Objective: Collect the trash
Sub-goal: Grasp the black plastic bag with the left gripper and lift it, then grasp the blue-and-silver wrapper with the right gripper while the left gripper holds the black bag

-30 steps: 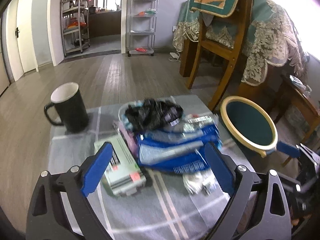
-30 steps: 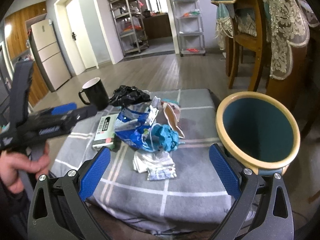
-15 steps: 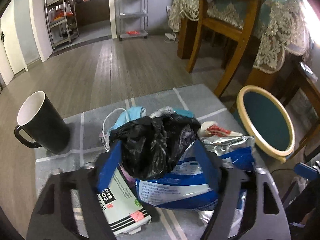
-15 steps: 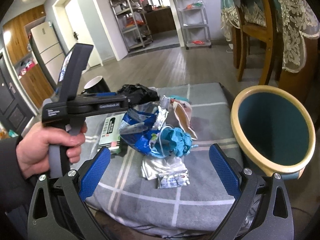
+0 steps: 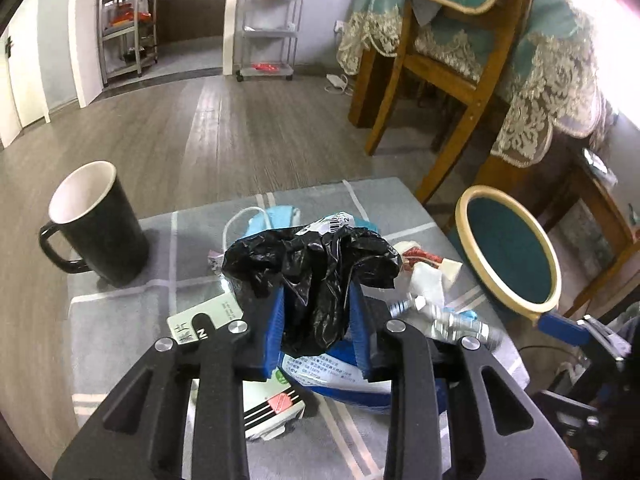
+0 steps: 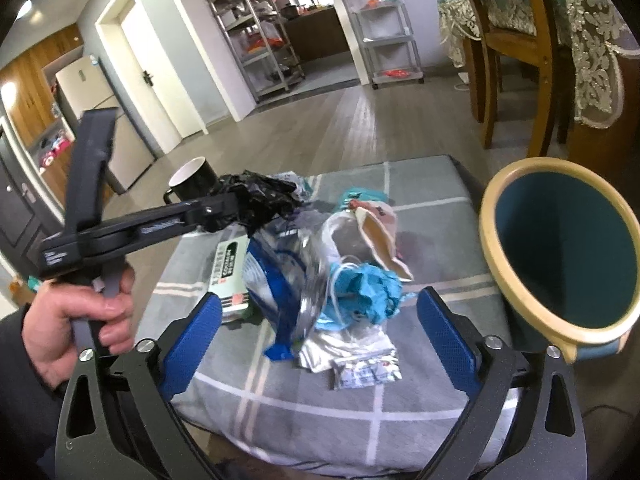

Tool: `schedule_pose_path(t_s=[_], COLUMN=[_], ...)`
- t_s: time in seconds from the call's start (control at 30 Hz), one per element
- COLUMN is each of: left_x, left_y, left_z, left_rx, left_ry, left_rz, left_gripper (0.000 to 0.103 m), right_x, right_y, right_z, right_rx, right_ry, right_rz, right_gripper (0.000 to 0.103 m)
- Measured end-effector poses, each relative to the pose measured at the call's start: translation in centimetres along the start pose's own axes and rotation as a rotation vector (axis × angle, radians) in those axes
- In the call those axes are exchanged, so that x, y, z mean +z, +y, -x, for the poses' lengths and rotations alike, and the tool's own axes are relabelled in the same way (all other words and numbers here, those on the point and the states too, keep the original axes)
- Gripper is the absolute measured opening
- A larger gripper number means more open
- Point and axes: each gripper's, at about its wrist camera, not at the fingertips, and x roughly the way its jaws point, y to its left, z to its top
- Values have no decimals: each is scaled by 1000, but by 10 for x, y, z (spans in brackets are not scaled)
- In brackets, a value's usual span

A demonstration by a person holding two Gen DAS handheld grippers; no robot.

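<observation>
My left gripper [image 5: 316, 332] is shut on a crumpled black plastic bag [image 5: 316, 268] and holds it just above a heap of trash on the grey checked cloth [image 5: 120, 320]. The heap holds a blue and silver foil bag [image 6: 284, 268], a blue face mask [image 6: 368, 288], white wrappers [image 6: 360, 364] and a green and white carton [image 6: 228, 268]. The left gripper also shows in the right wrist view [image 6: 240, 208], with the black bag [image 6: 264, 192] in it. My right gripper [image 6: 316, 332] is open and empty, near the cloth's front edge. A teal bin with a cream rim [image 6: 496, 236] stands to the right.
A black mug [image 5: 96, 224] with a white inside stands at the cloth's left rear. A wooden chair [image 5: 452, 72] and a table with a lace-trimmed cloth [image 5: 560, 64] stand behind the bin. Metal shelf racks [image 5: 264, 20] stand across the wooden floor.
My left gripper moved forward over the heap, closed on the black bag and lifted it a little. My right gripper stayed open and moved slightly closer to the heap.
</observation>
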Motion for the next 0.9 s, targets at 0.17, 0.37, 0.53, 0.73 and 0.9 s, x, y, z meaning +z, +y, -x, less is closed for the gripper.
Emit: schedule_pose_path(t_s=[0.17, 0.37, 0.53, 0.73, 0.9], left_x=[2, -1, -4, -10, -14], left_y=[15, 37, 44, 47, 53], left_z=[21, 49, 62, 62, 61], left_rx=[-22, -28, -33, -42, -40], left_ry=[-60, -134, -168, -167, -174], left_rz=[76, 183, 219, 223, 242], left_gripper=[28, 28, 28, 28, 28], right_x=[-2, -13, -19, -22, -26], right_y=[6, 14, 19, 19, 24], right_z=[-16, -27, -47, -75, -71], right_rx=[7, 22, 58, 91, 88], right_ry=[26, 79, 140, 224, 222], right_rz=[17, 67, 73, 28, 28], right_gripper=[92, 79, 66, 43, 20])
